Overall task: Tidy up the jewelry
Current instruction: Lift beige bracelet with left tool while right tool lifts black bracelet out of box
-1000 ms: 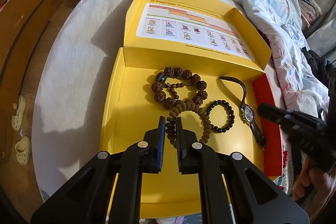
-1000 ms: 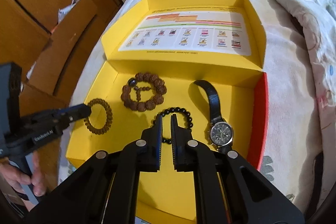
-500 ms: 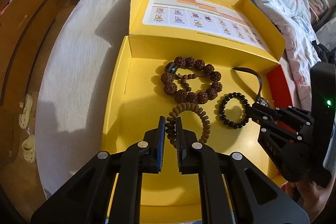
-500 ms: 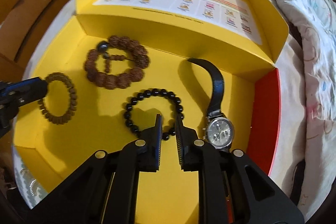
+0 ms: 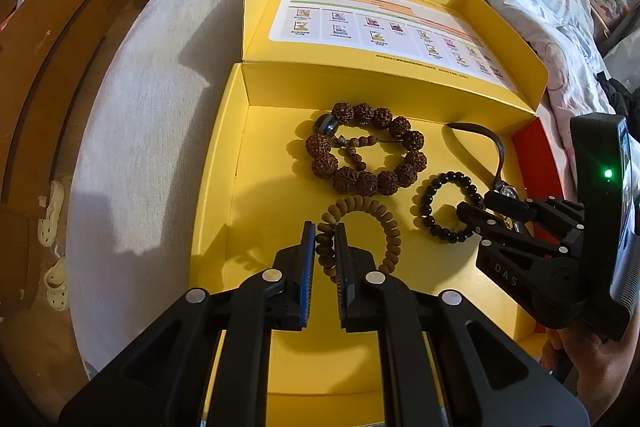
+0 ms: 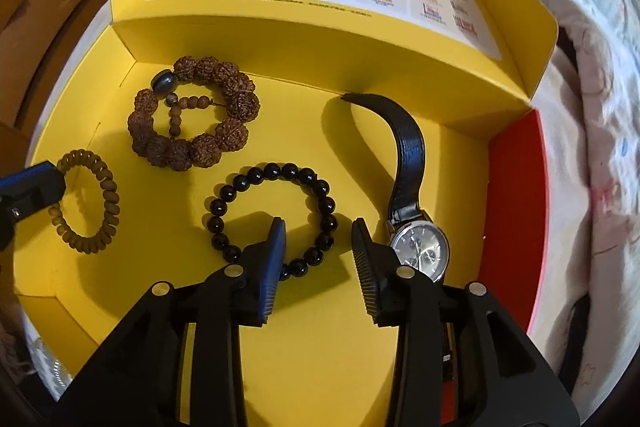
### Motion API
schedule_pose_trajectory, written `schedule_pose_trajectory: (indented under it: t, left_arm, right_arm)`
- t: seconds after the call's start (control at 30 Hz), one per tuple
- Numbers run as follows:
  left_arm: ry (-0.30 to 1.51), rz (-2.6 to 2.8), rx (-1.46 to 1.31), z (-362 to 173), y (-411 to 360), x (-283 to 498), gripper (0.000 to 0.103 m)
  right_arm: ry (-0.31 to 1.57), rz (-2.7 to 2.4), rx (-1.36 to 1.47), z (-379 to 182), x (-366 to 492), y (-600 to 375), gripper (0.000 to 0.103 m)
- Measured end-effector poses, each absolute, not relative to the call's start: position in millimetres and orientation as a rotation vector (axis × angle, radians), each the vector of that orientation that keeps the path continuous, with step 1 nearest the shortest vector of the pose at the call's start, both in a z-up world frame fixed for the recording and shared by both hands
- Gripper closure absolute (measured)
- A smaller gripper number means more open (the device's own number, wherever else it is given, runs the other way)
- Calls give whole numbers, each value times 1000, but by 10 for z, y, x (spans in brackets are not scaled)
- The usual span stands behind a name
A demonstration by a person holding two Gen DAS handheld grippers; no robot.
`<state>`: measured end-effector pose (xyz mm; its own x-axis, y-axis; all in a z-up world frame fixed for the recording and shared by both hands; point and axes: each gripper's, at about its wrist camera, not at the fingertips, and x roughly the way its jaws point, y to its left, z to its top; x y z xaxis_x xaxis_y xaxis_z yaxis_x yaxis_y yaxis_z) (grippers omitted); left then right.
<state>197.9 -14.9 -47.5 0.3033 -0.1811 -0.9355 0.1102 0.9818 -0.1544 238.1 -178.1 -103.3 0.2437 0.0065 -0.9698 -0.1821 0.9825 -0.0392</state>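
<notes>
We note the right tool (image 6: 319, 227) has dropped, jaws opening astride the black bead bracelet (image 6: 272, 217), likely next pick; left tool (image 5: 322, 233) pinches the tan bracelet (image 5: 380, 223).

Lid chart (image 5: 384, 23) print too small to read. Right gripper (image 5: 482, 205) hides most of the watch (image 5: 508, 193); strap end visible.

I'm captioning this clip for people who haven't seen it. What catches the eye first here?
The bright yellow cardboard box lying open on the bed, holding three bead bracelets and a black-strapped wristwatch. The left gripper pinches the tan disc-bead bracelet; the right gripper is opening astride the glossy black bead bracelet.
</notes>
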Motion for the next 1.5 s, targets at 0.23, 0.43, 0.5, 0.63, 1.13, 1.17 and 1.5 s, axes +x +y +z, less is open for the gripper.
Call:
schedule_pose_trajectory:
  t: [0.23, 0.43, 0.5, 0.63, 1.13, 1.17, 1.5]
  left_arm:
    - [1248, -208, -74, -438, -155, 1974, 94]
    - [1240, -235, -90, -361, -174, 1956, 94]
    - [1237, -250, -90, -332, -182, 1932, 94]
    - [1233, -256, -96, -289, -146, 1914, 94]
    - [1188, -274, -108, -26, -71, 1764, 94]
    - [1185, -277, -107, -11, -77, 1750, 94]
    - [1157, -302, -94, 170, -77, 1566, 93]
  right_arm:
    - [1428, 144, -138, -1038, 2539, -1915, 86]
    - [1523, 71, -199, -1069, 2755, -1812, 90]
    - [1535, 51, -225, -1077, 2784, -1761, 91]
    - [1552, 21, -236, -1048, 2825, -1727, 92]
    - [1493, -65, -380, -375, 2579, -1209, 93]
    - [1486, -74, -399, -318, 2549, -1158, 93]
    - [1412, -122, -476, 193, 2048, -1223, 93]
